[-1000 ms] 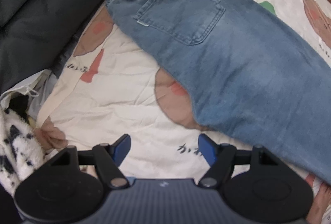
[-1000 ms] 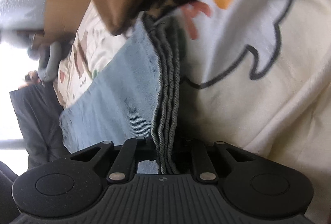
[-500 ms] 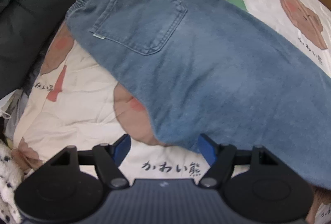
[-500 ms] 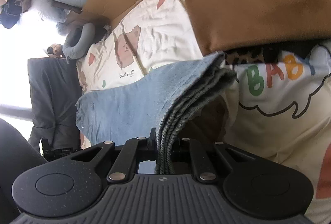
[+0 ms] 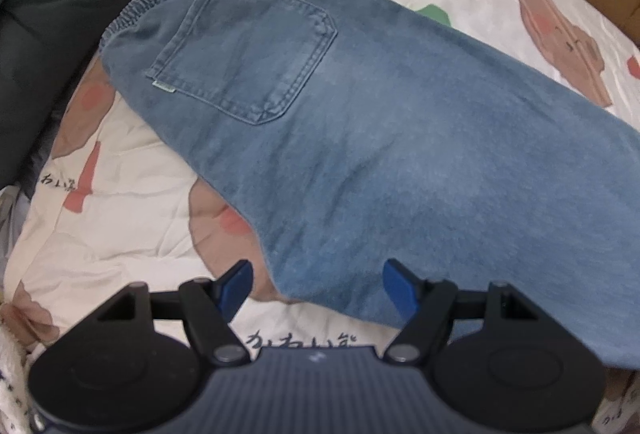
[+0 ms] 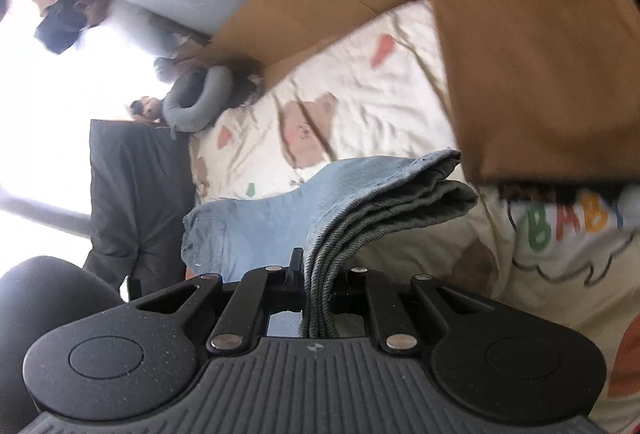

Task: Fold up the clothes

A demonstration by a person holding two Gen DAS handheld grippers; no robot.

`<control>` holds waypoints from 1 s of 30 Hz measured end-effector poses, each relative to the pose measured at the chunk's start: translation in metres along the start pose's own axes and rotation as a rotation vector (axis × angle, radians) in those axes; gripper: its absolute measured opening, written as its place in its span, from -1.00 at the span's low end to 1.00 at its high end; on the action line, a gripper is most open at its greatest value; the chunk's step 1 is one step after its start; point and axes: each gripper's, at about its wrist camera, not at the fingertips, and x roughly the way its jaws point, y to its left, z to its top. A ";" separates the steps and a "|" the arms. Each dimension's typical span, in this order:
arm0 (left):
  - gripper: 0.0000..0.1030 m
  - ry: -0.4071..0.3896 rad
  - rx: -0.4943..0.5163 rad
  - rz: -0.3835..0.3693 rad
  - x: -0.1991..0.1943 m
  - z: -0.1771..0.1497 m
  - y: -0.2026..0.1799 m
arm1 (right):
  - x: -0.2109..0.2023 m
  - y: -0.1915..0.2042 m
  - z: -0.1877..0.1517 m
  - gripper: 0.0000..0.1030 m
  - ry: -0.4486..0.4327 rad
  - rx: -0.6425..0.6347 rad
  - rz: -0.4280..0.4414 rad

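Right gripper [image 6: 318, 284] clamped on the stacked leg cuffs of the jeans [image 5: 360, 137]; left gripper [image 5: 316, 284] spread wide at their near edge, holding nothing.

The jeans fill mid-frame on the bear-print sheet [image 5: 120, 218], waistband upper left. Risk: the bunched hems may slip or splay during the pull-over, skewing the fold. Since half a second ago, the right camera's background has shifted and the waistband sits farther right.

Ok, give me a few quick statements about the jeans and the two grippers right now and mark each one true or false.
1. The left gripper is open. True.
2. The right gripper is empty. False: it is shut on the ribbed cuffs of the jeans.
3. The jeans lie back pocket up. True.
4. The jeans rest on a plain white sheet. False: the bedsheet is cream with a bear print.
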 end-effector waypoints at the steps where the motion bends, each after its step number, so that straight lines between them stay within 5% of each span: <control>1: 0.44 -0.004 0.000 -0.007 0.000 0.001 0.001 | -0.004 0.008 0.005 -0.83 -0.004 -0.020 0.002; 9: 0.44 -0.034 0.045 -0.090 -0.001 0.017 -0.005 | -0.034 0.047 0.045 -0.83 -0.035 -0.109 -0.036; 16: 0.44 -0.023 0.104 -0.185 0.011 0.026 -0.022 | -0.068 0.044 0.073 -0.83 -0.050 -0.131 -0.165; 24: 0.40 0.004 0.256 -0.392 0.019 0.022 -0.052 | -0.104 0.040 0.093 -0.83 -0.088 -0.106 -0.306; 30: 0.18 0.065 0.325 -0.578 0.031 0.019 -0.067 | -0.106 0.044 0.096 -0.83 -0.101 -0.085 -0.387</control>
